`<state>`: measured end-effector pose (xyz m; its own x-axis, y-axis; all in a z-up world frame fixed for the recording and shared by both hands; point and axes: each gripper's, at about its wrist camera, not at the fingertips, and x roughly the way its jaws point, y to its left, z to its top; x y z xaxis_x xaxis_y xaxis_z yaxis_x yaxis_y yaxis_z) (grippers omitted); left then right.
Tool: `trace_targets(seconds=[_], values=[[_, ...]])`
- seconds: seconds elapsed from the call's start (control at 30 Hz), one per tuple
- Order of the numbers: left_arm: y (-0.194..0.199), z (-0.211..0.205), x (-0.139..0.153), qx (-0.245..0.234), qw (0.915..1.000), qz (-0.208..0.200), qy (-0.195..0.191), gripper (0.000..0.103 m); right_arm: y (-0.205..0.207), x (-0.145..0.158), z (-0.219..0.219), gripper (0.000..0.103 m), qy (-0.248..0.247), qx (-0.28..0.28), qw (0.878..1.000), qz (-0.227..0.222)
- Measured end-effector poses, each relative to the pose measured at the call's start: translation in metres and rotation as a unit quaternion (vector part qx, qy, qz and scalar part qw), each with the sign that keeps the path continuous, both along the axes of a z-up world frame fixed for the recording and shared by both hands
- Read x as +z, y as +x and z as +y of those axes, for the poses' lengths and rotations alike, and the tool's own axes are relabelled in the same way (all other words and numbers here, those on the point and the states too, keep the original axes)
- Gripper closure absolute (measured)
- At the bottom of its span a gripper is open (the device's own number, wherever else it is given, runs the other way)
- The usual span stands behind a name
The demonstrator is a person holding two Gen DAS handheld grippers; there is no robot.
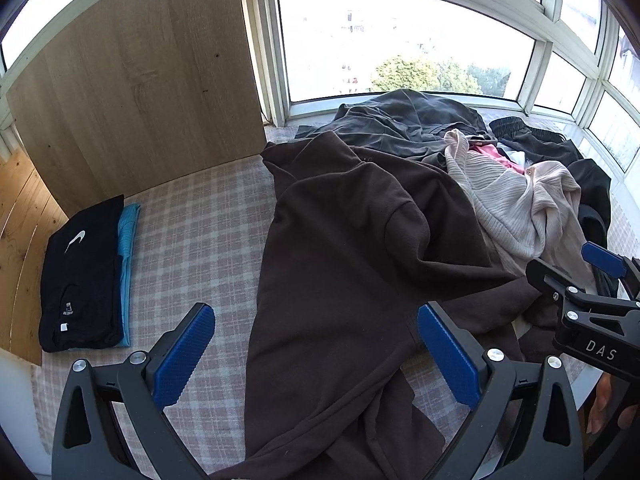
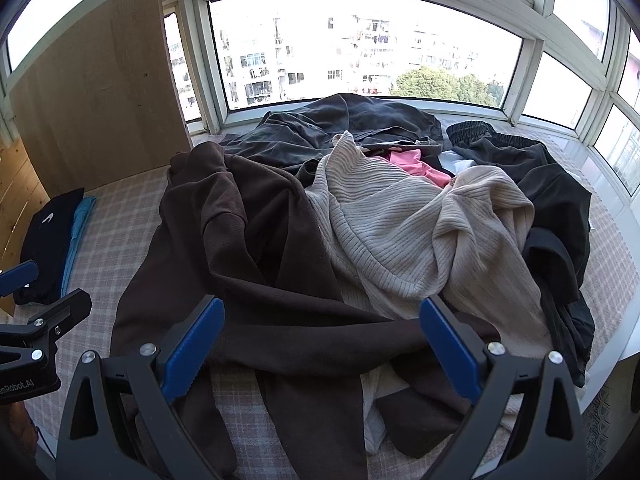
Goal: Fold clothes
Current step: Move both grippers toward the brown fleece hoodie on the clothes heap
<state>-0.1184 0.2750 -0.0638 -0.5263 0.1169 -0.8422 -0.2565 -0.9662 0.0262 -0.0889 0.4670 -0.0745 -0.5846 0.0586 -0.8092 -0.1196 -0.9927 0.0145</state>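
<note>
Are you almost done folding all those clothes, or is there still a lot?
Only a little is done. A black shirt lies folded beside a folded blue one by the wooden board. Nothing is in hand: the left claw and right claw are both open above the brown top. Left: that top, the beige sweater, something pink and the dark clothes behind.

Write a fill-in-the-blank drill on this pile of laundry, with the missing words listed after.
1. Both tongs, left and right, hang ____ over the brown garment.
2. The folded black shirt lies on a folded ____ garment.
3. The pink item peeks out beside the ribbed ____ sweater.

Missing: open; blue; beige
</note>
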Motion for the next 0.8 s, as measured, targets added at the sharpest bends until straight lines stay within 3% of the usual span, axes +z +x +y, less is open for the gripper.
trace_targets(seconds=[0.4,0.7,0.8], values=[[-0.021,0.045,-0.038,0.037,0.9967,-0.069,0.023,0.001,0.012,0.002,0.038,0.004,0.037,-0.022,0.999,0.019],[-0.050,0.089,-0.073,0.057,0.9900,-0.127,0.024,0.001,0.015,-0.007,0.062,0.004,0.019,-0.023,0.999,0.011],[-0.057,0.096,-0.081,0.064,0.9891,-0.131,0.016,0.007,0.016,-0.007,0.069,0.004,0.015,-0.030,0.999,0.013]])
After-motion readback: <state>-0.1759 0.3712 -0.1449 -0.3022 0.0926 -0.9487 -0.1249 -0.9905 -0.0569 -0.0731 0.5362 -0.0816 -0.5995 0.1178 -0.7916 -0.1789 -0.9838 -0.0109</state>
